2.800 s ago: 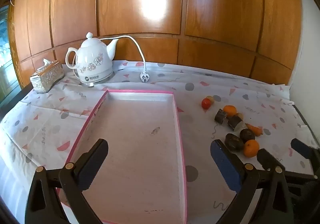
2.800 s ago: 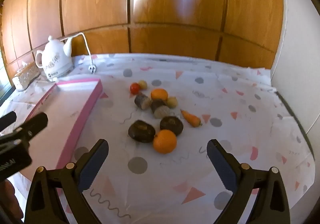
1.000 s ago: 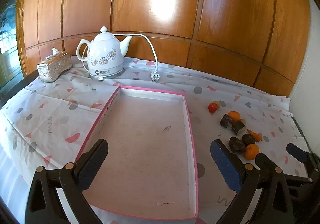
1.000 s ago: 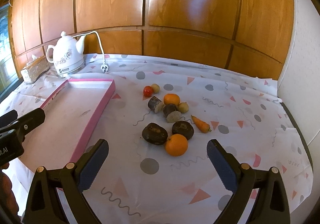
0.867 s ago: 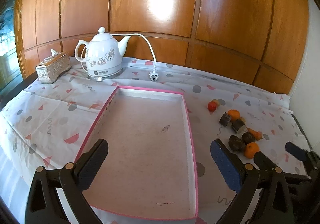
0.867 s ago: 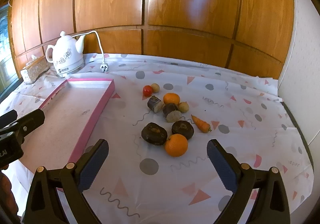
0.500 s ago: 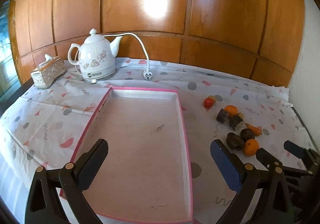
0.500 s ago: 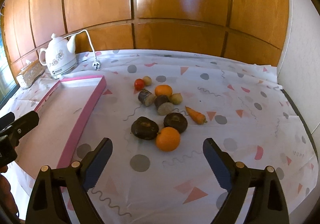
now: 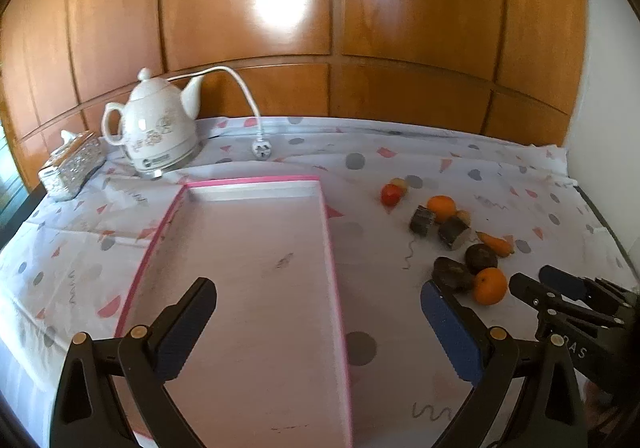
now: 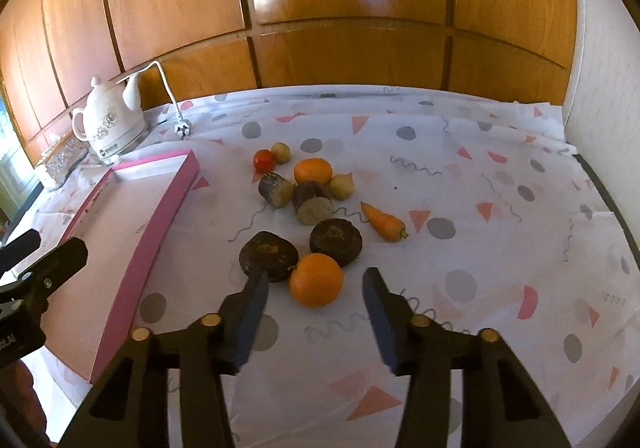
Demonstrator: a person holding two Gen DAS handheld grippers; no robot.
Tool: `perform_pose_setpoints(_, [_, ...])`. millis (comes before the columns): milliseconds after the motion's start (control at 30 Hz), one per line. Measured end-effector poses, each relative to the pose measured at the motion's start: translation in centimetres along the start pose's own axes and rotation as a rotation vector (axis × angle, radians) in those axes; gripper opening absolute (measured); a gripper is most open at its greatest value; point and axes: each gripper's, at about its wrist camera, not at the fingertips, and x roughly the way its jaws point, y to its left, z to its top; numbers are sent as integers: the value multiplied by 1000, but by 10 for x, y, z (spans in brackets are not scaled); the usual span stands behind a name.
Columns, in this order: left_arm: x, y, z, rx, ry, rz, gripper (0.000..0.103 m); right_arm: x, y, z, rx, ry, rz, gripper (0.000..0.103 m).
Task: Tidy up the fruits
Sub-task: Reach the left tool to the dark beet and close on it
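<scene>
While its jaws are closing with nothing pinched between them yet, the right gripper (image 10: 316,288) is hovering just short of an orange (image 10: 316,280) lying on the patterned tablecloth (image 10: 460,187). Beside it, the left gripper (image 9: 320,312) is hanging spread wide above an empty pink tray (image 9: 332,248).

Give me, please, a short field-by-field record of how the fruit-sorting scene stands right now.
surface: table under a patterned cloth
tray: pink-rimmed tray, nothing in it
produce: loose cluster on the cloth to the right of the tray
nearest piece: orange, touching a dark round piece
other pieces: second orange, carrot, small tomato
right gripper: jaws closing, the orange just ahead of its tips, not gripped
left gripper: open over the tray, holding nothing
background: white kettle, unplugged
</scene>
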Motion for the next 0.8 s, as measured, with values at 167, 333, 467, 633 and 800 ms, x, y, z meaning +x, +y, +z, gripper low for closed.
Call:
perform_pose_setpoints(167, [11, -14, 3, 31, 33, -57, 102, 8, -20, 2, 31, 43, 28, 38])
perform_pose_setpoints(333, [30, -36, 6, 72, 96, -155, 89, 22, -38, -1, 41, 146, 104, 36])
perform_pose_setpoints(467, [49, -50, 8, 98, 153, -209, 68, 26, -45, -5, 35, 170, 121, 33])
perform_pose_setpoints(633, [75, -70, 11, 84, 238, -298, 64, 30, -56, -8, 67, 189, 102, 33])
perform_pose_setpoints(800, [99, -90, 15, 79, 284, -339, 64, 32, -63, -12, 73, 201, 110, 33])
